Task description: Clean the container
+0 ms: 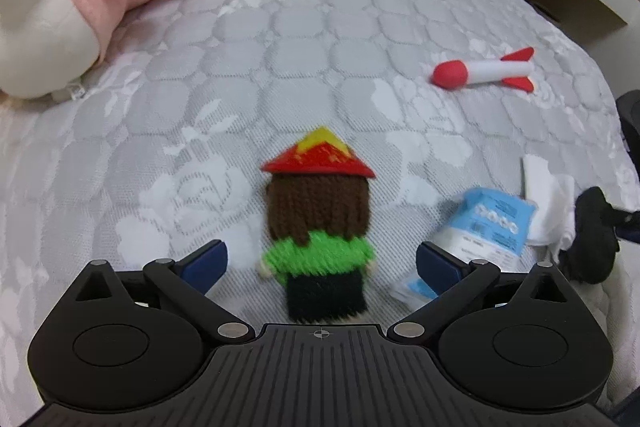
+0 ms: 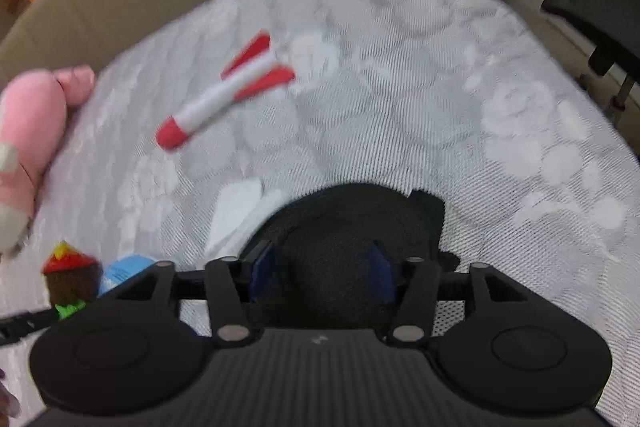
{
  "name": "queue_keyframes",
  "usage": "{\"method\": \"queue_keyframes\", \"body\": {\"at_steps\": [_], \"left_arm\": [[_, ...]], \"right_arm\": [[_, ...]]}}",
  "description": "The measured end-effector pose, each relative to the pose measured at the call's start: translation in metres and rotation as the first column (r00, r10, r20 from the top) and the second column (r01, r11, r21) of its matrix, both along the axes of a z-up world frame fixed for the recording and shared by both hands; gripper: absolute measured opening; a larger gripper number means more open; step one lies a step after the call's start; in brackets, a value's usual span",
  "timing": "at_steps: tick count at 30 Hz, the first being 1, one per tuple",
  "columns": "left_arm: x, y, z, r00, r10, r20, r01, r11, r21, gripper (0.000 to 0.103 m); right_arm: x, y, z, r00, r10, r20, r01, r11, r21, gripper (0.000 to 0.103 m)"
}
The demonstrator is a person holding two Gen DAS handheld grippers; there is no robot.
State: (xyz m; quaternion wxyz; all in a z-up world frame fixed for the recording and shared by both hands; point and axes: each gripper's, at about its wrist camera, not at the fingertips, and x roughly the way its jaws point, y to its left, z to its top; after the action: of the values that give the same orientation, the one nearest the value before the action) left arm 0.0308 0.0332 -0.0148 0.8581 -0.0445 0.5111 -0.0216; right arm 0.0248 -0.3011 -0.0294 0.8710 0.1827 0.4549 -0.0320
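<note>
The left hand-held gripper is fully open and empty, its pads straddling the doll without contact. The right hand-held gripper is part open around a black container. Blur hides whether the pads press on it.

Probable step: collect the doll.
1. Centre the pads on the green torso, the widest part.
2. Lower until the pads reach the bed.
3. Close gently, because the yarn will likely compress.

The doll is knitted and flat, with a stiff red cone hat. The bed cover is quilted and soft. Right of the left hand-held gripper lie a glossy blue packet and a crumpled tissue. Beyond them lies a foam-like rocket.
</note>
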Motion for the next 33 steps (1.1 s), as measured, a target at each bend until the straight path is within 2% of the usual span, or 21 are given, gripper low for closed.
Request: {"method": "queue_keyframes", "body": {"at_steps": [1,3,5,7,8,10,13,15,18,22,25,28,33], "left_arm": [[-0.005,-0.003,0.001,1.0,0.0,-0.003,0.0,1.0,-0.011,0.103],[-0.023,-0.008,0.006,1.0,-0.007,0.002,0.007,0.999,-0.037,0.103],[-0.041,-0.014,0.009,1.0,-0.02,0.016,0.02,0.998,-0.054,0.103],[-0.059,-0.018,0.012,0.998,-0.044,0.04,0.046,0.998,-0.053,0.103],[-0.066,-0.02,0.013,0.997,-0.052,0.052,0.054,0.998,-0.039,0.103],[-0.078,-0.026,0.015,0.995,-0.06,0.077,0.059,0.998,0.014,0.103],[-0.089,-0.042,0.018,0.992,-0.073,0.101,0.065,0.995,0.08,0.103],[-0.093,-0.05,0.021,0.988,-0.092,0.125,0.079,0.991,0.11,0.103],[-0.103,-0.057,0.026,0.98,-0.107,0.166,0.079,0.983,0.165,0.103],[-0.111,-0.061,0.025,0.982,-0.098,0.159,0.066,0.978,0.2,0.103],[-0.115,-0.059,0.026,0.985,-0.083,0.152,0.056,0.983,0.175,0.103],[-0.117,-0.056,0.027,0.988,-0.061,0.14,0.041,0.988,0.147,0.103],[-0.118,-0.051,0.026,0.989,-0.051,0.138,0.03,0.988,0.152,0.103]], "right_arm": [[-0.007,0.002,0.006,1.0,0.008,0.022,-0.008,1.0,0.01,0.067],[-0.024,0.014,0.014,0.998,0.046,0.048,-0.047,0.999,0.016,0.081],[-0.04,0.029,0.021,0.993,0.097,0.072,-0.098,0.995,0.008,0.089],[-0.056,0.046,0.031,0.981,0.16,0.109,-0.159,0.987,-0.026,0.093],[-0.062,0.052,0.035,0.976,0.177,0.123,-0.173,0.984,-0.045,0.103],[-0.072,0.062,0.039,0.973,0.187,0.137,-0.18,0.982,-0.061,0.103],[-0.081,0.073,0.03,0.976,0.203,0.077,-0.202,0.979,-0.027,0.103],[-0.084,0.078,0.028,0.976,0.213,0.041,-0.211,0.976,-0.052,0.103],[-0.084,0.08,0.031,0.98,0.196,0.039,-0.191,0.977,-0.097,0.103],[-0.087,0.077,0.027,0.988,0.154,-0.012,-0.154,0.986,-0.07,0.103],[-0.093,0.081,0.028,0.991,0.134,-0.009,-0.134,0.987,-0.088,0.103],[-0.097,0.086,0.031,0.987,0.158,-0.003,-0.157,0.981,-0.115,0.103],[-0.101,0.097,0.033,0.976,0.216,-0.004,-0.214,0.96,-0.18,0.103]]}}
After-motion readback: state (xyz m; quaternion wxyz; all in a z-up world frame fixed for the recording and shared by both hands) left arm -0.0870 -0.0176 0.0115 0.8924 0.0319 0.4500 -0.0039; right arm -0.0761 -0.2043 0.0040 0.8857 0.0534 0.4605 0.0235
